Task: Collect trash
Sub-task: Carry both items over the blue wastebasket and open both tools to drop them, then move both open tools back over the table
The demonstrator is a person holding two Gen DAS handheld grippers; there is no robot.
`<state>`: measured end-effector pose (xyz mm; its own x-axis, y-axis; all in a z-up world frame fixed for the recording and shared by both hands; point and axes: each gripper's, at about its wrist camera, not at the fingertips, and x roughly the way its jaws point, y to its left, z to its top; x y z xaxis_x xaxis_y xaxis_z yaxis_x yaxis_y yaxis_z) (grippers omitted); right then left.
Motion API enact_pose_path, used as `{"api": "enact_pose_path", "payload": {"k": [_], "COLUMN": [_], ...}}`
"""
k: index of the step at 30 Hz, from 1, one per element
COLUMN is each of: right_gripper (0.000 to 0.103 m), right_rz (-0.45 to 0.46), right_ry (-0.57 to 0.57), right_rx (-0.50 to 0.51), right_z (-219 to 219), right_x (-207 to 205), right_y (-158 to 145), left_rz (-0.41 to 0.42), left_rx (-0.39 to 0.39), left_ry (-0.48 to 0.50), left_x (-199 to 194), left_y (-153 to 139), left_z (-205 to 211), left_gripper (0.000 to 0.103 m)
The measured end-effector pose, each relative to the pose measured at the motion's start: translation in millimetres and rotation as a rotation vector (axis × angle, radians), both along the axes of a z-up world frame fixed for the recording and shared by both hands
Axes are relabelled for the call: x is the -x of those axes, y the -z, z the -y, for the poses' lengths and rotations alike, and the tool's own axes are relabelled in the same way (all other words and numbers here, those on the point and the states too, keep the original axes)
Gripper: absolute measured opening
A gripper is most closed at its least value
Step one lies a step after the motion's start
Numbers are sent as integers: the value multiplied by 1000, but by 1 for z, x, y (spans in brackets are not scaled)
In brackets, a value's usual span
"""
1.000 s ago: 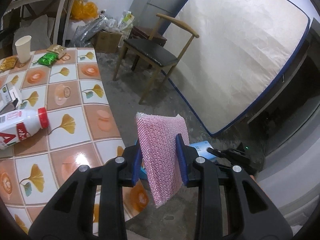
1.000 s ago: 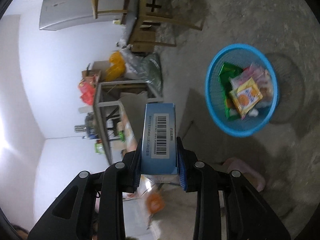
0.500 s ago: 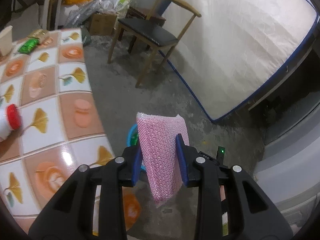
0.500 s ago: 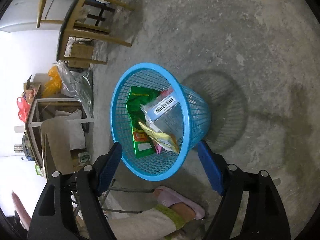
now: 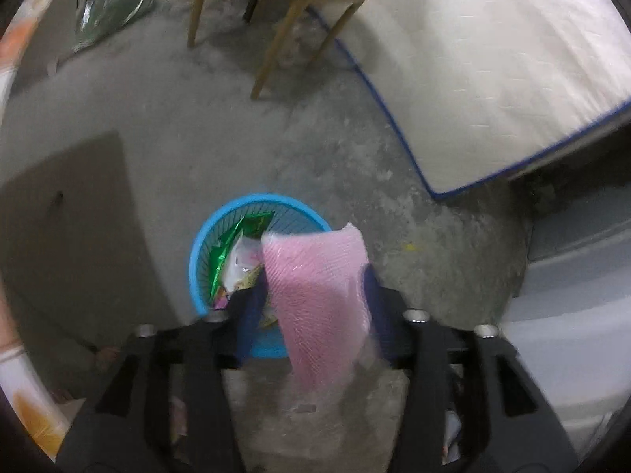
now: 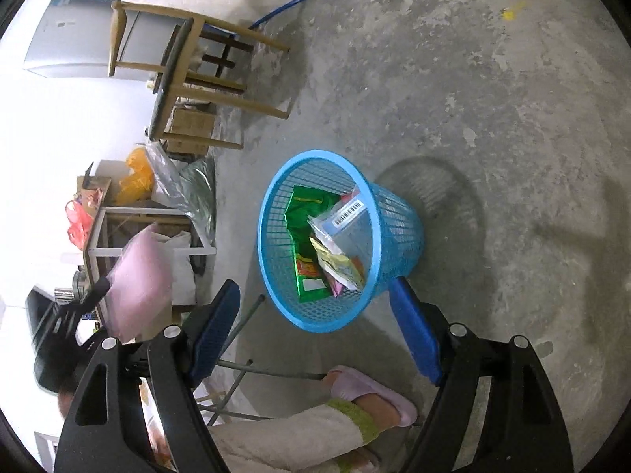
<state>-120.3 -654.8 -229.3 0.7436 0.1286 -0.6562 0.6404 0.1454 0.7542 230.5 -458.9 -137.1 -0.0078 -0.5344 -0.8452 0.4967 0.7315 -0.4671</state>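
My left gripper (image 5: 313, 299) is shut on a pink bubble-wrap bag (image 5: 321, 295) and holds it above the near rim of a blue mesh trash basket (image 5: 205, 244) on the concrete floor. The pink bag also shows at the left of the right wrist view (image 6: 138, 280). My right gripper (image 6: 315, 323) is open and empty just in front of the basket (image 6: 394, 236). The basket holds a blue box with a barcode (image 6: 347, 213), a green packet (image 6: 301, 232) and other wrappers.
A wooden chair (image 6: 189, 79) stands beyond the basket. A mattress (image 5: 493, 59) leans at the right. The tiled table's edge (image 5: 12, 374) is at the left. The person's slippered foot (image 6: 370, 390) is near the basket. A shelf with bags (image 6: 130, 216) stands at the left.
The right gripper opened and dropped the blue box into the basket, then drew back. The left gripper swung from the table down over the basket with the pink bag.
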Motion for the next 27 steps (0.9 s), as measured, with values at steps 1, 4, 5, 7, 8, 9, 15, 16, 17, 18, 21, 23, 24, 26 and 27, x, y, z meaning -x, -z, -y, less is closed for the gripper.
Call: {"api": "enact_pose_path", "payload": {"k": [1,4,5,7,8,9,15,16,17,18,21,23,24,26,27], "right_gripper": [76,76,76,76,76,76,76,76,76,76,80,80,80,80,80], "right_rz": [-5,-18,-23,-40,-49,-51,-63,-68,-70,-74,-66,-12,16,83,111], "right_ry": [0,-6,-9,-19,-32,-39,-125,-139,-151,-171,-203,-232,-251,-307,-342], "right_rx": [-3,-14,-9,8,17,21,157,194,225,270,370,400,397,383,376], "right_z": [-2,-10,-12,-17,-21,-23,-43,-47,-50,-56,-71,-82,-88,-103,-110], "right_x": [3,15,17,20,20,20,-2,-6,-10,-16,-27,-35,-41,-56,-65], "right_y": [0,1,0,-1,-2,-2,-41,-52,-61,-75,-109,-129,-137,-153,-160], "left_rz": [-20,-124,-149,-128,-113,-89,5,24,50,80,163,215,241,286,304], "left_rx": [-11,-4,18,39,51,66,169,182,195,208,243,257,257,254,254], "left_ry": [-35,-109,-118,-104,-94,-87,-64,-59,-55,-49,-44,-58,-67,-100,-121], "left_x": [-4,-5,-2,5,9,14,33,37,41,46,57,64,68,72,74], "left_y": [11,27,26,13,7,-5,-64,-73,-82,-92,-116,-128,-135,-145,-148], "left_z": [1,-12,-19,-31,-36,-45,-89,-94,-104,-114,-146,-174,-190,-224,-238], "left_gripper": [63,63,63,63,63,64,67,68,68,68,71,73,74,76,77]}}
